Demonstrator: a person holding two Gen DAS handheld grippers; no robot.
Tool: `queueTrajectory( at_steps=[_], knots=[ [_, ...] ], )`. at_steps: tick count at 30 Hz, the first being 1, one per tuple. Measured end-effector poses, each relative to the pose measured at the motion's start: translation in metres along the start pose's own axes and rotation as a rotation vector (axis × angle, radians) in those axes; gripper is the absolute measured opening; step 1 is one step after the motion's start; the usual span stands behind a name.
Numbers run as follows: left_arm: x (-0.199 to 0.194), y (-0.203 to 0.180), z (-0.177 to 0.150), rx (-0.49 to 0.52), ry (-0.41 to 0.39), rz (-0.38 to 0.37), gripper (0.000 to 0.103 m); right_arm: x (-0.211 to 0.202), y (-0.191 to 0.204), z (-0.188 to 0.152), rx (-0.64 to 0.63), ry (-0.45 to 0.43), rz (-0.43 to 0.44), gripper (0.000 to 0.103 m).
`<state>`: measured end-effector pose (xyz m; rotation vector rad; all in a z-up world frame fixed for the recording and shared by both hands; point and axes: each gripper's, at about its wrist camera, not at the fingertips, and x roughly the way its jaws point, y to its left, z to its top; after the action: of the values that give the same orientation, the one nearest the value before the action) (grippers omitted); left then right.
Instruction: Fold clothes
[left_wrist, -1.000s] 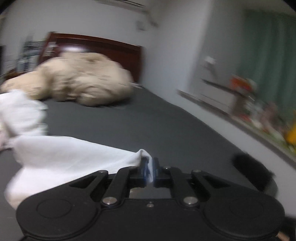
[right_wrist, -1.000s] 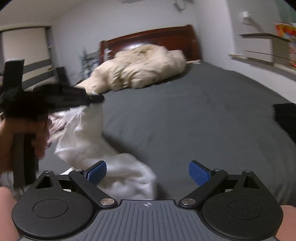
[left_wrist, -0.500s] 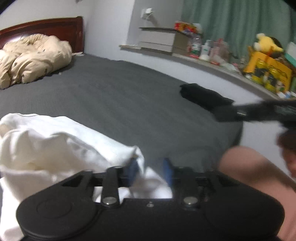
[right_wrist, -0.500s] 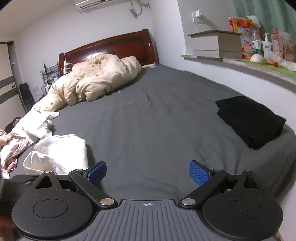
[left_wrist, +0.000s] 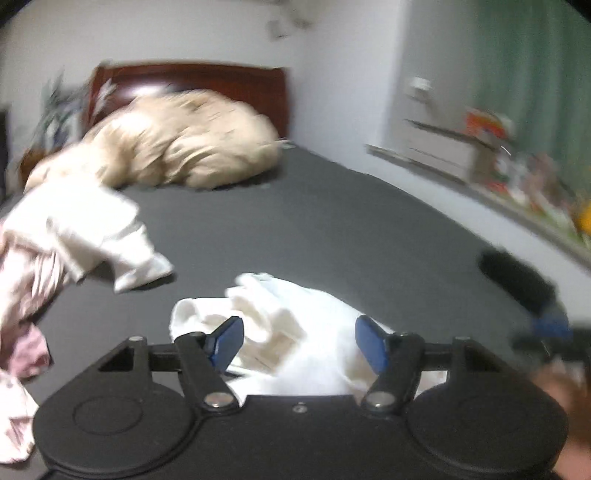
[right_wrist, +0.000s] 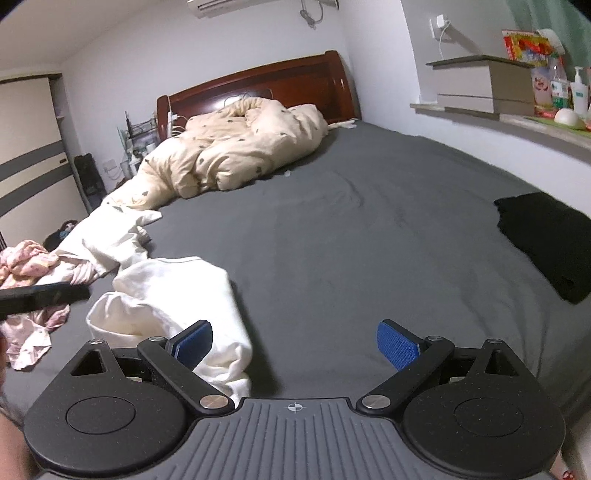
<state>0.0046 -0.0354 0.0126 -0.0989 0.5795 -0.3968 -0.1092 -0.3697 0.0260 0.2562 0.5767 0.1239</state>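
A crumpled white garment (left_wrist: 295, 325) lies loose on the grey bed sheet (left_wrist: 332, 229), just ahead of my left gripper (left_wrist: 299, 341), which stands open above its near edge. From the right wrist, the same white garment (right_wrist: 173, 299) sits left of centre. My right gripper (right_wrist: 295, 345) is open over bare sheet, its left finger close to the cloth. At the left edge the other gripper shows as a dark bar (right_wrist: 40, 295). The left wrist view is blurred.
A pile of white and pink clothes (right_wrist: 55, 266) lies at the left. A beige quilt (right_wrist: 236, 147) is heaped by the wooden headboard (right_wrist: 266, 85). A folded black garment (right_wrist: 546, 236) rests near the bed's right edge. A cluttered ledge (right_wrist: 517, 118) runs along the right wall.
My left gripper opened and let go of the white garment, which now lies crumpled on the sheet. The left view swung back toward the headboard. My right gripper stayed open.
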Motion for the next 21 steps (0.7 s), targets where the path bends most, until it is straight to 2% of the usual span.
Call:
queueTrajectory(
  at_steps=[2, 4, 6, 8, 10, 12, 14, 17, 21],
  knots=[
    [0.017, 0.007, 0.008, -0.069, 0.022, 0.002, 0.055, -0.002, 0.001, -0.001, -0.007, 0.001, 0.001, 0.096],
    [0.031, 0.010, 0.013, -0.114, 0.045, 0.008, 0.037, -0.005, 0.000, -0.002, -0.014, 0.004, -0.003, 0.096],
    [0.040, 0.008, 0.012, -0.117, 0.060, 0.029, 0.030, -0.007, -0.003, -0.002, -0.011, 0.009, -0.010, 0.096],
    [0.049, 0.005, 0.010, -0.120, 0.074, 0.049, 0.028, -0.009, -0.006, -0.003, -0.004, 0.012, -0.017, 0.096],
    [0.058, 0.002, 0.009, -0.123, 0.089, 0.069, 0.012, -0.011, -0.009, -0.003, 0.001, 0.014, -0.020, 0.096],
    [0.058, 0.001, 0.006, -0.096, 0.084, 0.081, 0.010, -0.012, -0.010, -0.003, 0.002, 0.018, -0.022, 0.096],
    [0.053, -0.002, 0.003, -0.072, 0.065, 0.060, 0.009, -0.011, -0.011, -0.004, 0.005, 0.021, -0.020, 0.096],
    [0.044, -0.017, 0.003, -0.028, 0.032, -0.018, 0.008, -0.010, -0.010, -0.002, 0.008, 0.014, -0.015, 0.096],
    [0.032, -0.050, -0.004, 0.084, 0.009, -0.129, 0.008, -0.014, -0.010, 0.007, 0.012, -0.018, -0.002, 0.096]
  ],
)
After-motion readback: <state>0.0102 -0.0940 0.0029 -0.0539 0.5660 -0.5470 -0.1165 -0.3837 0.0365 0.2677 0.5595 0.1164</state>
